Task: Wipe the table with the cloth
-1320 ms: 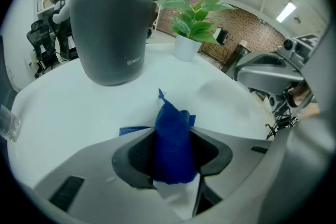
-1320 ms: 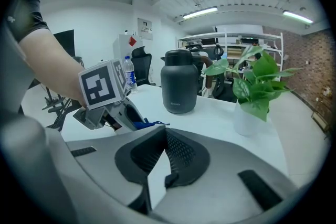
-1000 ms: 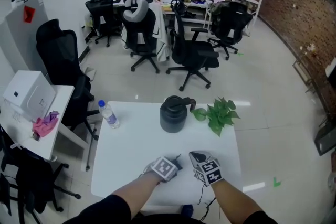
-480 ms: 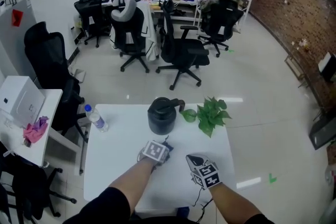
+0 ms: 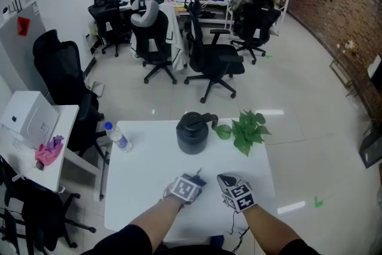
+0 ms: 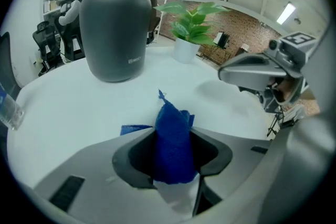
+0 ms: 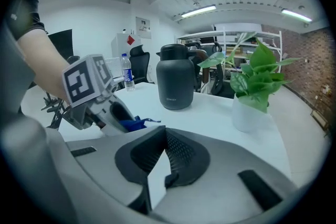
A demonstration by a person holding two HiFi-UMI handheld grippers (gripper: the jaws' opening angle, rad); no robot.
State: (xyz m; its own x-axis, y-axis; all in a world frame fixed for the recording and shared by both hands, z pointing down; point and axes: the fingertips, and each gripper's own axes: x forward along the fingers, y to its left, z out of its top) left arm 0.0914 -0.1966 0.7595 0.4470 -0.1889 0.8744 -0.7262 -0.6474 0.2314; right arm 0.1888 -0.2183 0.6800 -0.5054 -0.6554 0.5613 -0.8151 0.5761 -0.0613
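One jug (image 5: pixel 192 134), one plant (image 5: pixel 248 131) and one bottle (image 5: pixel 119 137) stand on the counter (image 5: pixel 143 188). The left tool (image 5: pixel 194 181) grips one blue cloth (image 6: pixel 172 144); the right tool (image 7: pixel 164 136) is closed, empty.

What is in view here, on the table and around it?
Table: one, white, centre foreground.
Jug: one, dark grey, table's far edge.
Potted plant: one, green leaves, right of the jug.
Water bottle: one, clear with blue cap, table's far left corner.
Cloth: one, blue, between the left tool's jaws.
Office chairs: several, black, floor beyond the table.
Left tool: one, grey, shut on the cloth.
Right tool: one, grey, shut and empty, beside the left tool.
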